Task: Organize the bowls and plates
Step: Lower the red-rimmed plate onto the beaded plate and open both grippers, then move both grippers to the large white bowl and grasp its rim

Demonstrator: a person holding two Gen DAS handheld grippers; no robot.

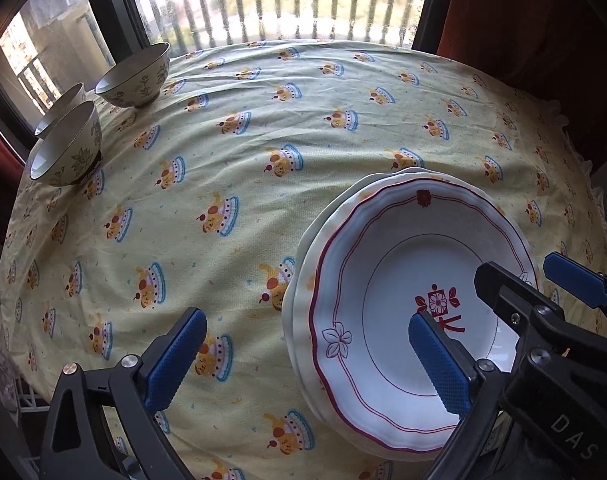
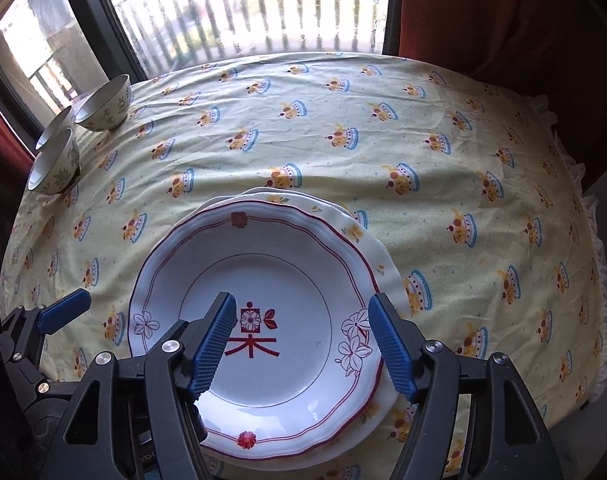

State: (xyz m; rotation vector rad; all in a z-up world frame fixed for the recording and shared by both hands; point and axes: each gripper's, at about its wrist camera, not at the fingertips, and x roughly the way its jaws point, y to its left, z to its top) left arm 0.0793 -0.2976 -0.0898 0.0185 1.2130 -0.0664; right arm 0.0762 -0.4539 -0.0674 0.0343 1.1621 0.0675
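A white plate with a red rim and red flower marks (image 1: 403,264) (image 2: 271,264) lies on top of a cream plate (image 1: 303,280) (image 2: 367,240) near the table's front. Three floral bowls stand at the far left: one farther back (image 1: 137,76) (image 2: 103,104), one nearer (image 1: 67,146) (image 2: 55,162), one partly hidden behind it (image 1: 59,106) (image 2: 55,124). My left gripper (image 1: 307,364) is open, its jaws straddling the plates' left edge above the cloth. My right gripper (image 2: 303,344) is open and empty over the top plate; it also shows in the left wrist view (image 1: 543,276).
The table wears a yellow cloth with a cartoon print (image 1: 263,112) (image 2: 383,128). A window with bars (image 1: 287,0) (image 2: 247,12) runs behind the far edge. Red curtains (image 1: 523,20) (image 2: 483,20) hang at the right. The cloth's frilled edge (image 2: 583,208) falls off on the right.
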